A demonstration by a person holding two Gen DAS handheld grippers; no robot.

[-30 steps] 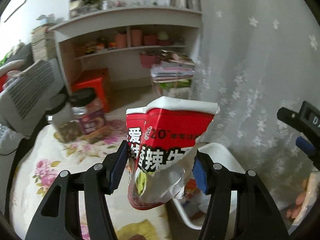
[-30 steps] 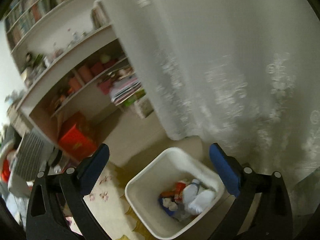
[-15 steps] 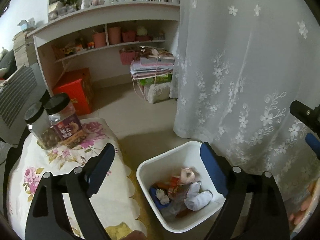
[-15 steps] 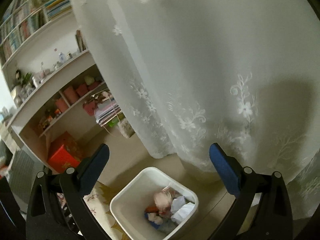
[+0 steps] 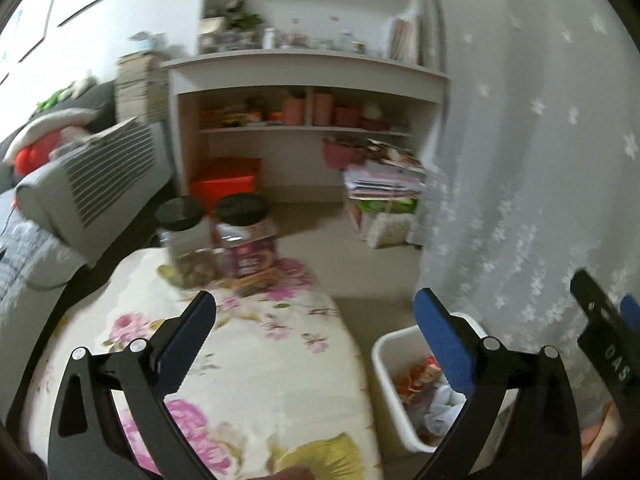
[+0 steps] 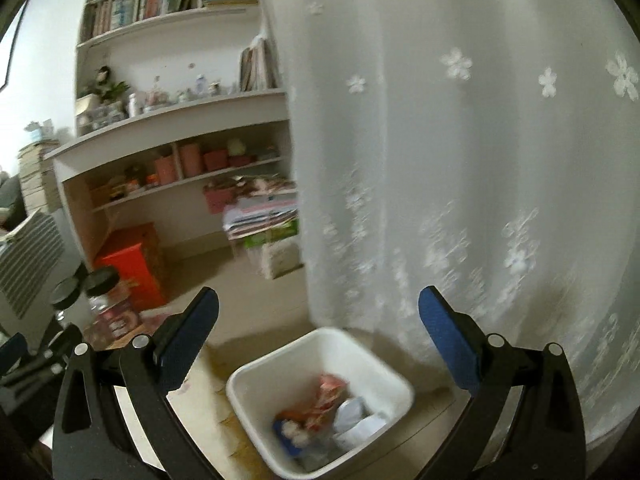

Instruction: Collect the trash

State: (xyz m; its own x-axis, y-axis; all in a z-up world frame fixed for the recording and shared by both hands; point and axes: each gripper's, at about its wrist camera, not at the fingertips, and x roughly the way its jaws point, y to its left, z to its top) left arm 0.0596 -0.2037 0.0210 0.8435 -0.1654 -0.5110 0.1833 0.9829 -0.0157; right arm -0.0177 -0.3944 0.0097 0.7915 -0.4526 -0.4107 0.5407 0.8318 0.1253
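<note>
The white trash bin (image 5: pixel 383 350) stands on the floor beside the flowered table, low on the right in the left wrist view. Crumpled wrappers (image 5: pixel 420 376) lie inside it. My left gripper (image 5: pixel 314 300) hangs over the table's edge and the floor, its jaws still opening wide with nothing between them. In the right wrist view the bin (image 6: pixel 248 394) sits just below my right gripper (image 6: pixel 319 296), which is open and holds nothing. A red snack bag (image 6: pixel 328 390) lies on the other trash in the bin.
The floral-cloth table (image 5: pixel 260 380) carries two black-lidded jars (image 5: pixel 244 236). A lace curtain (image 6: pixel 460 160) hangs close behind the bin. Farther off are a shelf unit (image 5: pixel 300 120), an orange box (image 5: pixel 224 180) and a stack of papers (image 5: pixel 384 184).
The left gripper was shut on the red snack bag over the bin, then let it go; the bag now lies in the bin. Both views have swung left, toward the table.
</note>
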